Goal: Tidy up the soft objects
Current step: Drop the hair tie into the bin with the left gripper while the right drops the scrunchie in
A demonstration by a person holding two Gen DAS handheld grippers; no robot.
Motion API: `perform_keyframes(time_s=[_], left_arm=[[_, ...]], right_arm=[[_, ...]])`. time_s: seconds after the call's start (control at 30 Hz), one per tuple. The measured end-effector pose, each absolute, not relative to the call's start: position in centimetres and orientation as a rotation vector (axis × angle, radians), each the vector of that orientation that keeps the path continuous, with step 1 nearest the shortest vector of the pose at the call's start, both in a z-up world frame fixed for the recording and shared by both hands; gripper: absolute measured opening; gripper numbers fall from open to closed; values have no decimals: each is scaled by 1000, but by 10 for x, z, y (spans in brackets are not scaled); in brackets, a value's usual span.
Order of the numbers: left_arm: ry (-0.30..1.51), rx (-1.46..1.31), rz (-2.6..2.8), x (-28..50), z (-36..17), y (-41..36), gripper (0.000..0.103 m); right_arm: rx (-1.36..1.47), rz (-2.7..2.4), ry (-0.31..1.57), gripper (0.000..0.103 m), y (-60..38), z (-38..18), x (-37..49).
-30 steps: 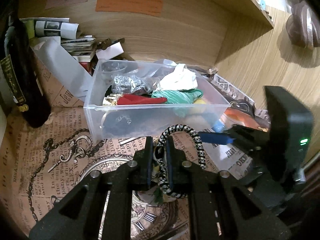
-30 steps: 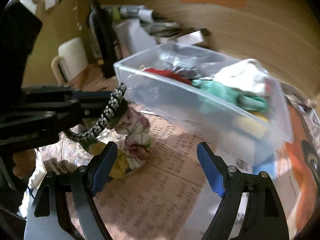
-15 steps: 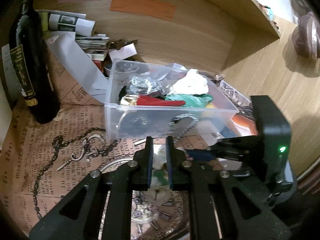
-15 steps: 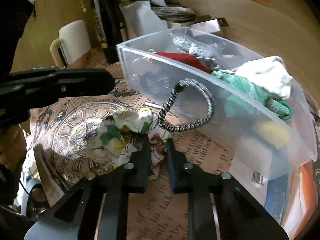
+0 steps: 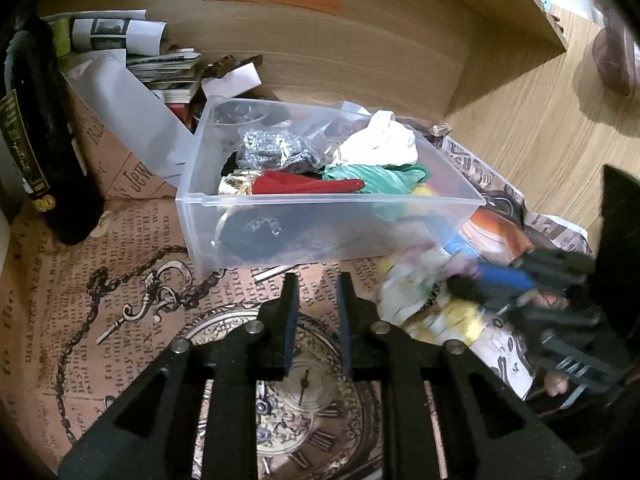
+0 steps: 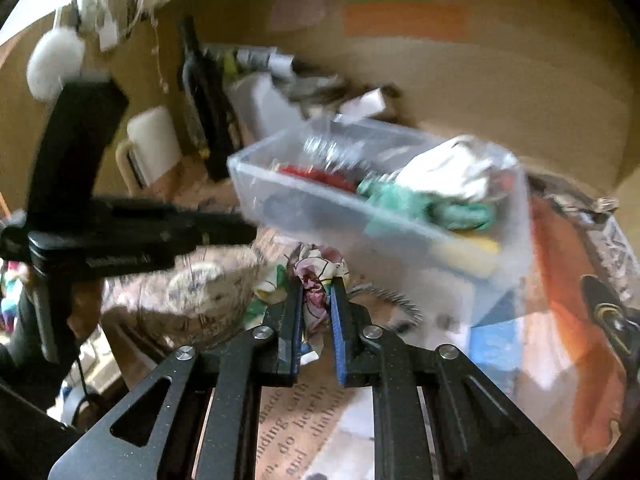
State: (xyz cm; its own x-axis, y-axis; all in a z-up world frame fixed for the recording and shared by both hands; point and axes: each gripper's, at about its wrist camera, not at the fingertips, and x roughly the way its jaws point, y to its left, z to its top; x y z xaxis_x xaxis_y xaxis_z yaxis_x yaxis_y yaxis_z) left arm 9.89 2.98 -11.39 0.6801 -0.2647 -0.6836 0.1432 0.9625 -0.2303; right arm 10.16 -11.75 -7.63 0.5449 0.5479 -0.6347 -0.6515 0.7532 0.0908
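Note:
A clear plastic bin [image 5: 320,204] holds soft things: a white cloth [image 5: 380,146], a green scrunchie [image 5: 376,178], a red cloth [image 5: 304,184] and a silvery bag [image 5: 276,150]. The bin [image 6: 400,216] also shows in the right wrist view. My right gripper [image 6: 316,284] is shut on a floral scrunchie [image 6: 316,276] and holds it in front of the bin; it shows blurred in the left wrist view [image 5: 416,292]. My left gripper [image 5: 316,284] is nearly shut and empty, low over the printed paper.
A dark wine bottle [image 5: 44,152] stands at the left. Papers and a grey sheet [image 5: 132,108] lie behind the bin. A white mug [image 6: 154,148] stands beside the bottle. A wooden wall [image 5: 340,40] backs the desk. A braided cord [image 6: 400,304] lies by the bin.
My left gripper let go of the braided cord and pulled back left, empty. My right gripper closed on the floral scrunchie and lifted it toward the right.

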Motion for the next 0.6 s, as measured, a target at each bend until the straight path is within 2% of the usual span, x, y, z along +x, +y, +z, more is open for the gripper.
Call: perform_keyframes(time_s=[0.07, 0.23, 0.33, 0.53, 0.6], left_arm=[[796, -159, -234, 100, -113, 26, 26], [804, -139, -261, 104, -113, 10, 48], [824, -120, -289, 111, -115, -7, 57], [873, -69, -352, 125, -122, -43, 69], [904, -50, -372, 133, -128, -56, 70]], right_arm=[[-139, 692, 655, 11, -127, -66, 100], [-90, 602, 562, 11, -159, -40, 96], [-66, 539, 532, 11, -180, -33, 98], [-8, 453, 536, 11, -216, -37, 106], [7, 445, 543, 11, -223, -40, 109]])
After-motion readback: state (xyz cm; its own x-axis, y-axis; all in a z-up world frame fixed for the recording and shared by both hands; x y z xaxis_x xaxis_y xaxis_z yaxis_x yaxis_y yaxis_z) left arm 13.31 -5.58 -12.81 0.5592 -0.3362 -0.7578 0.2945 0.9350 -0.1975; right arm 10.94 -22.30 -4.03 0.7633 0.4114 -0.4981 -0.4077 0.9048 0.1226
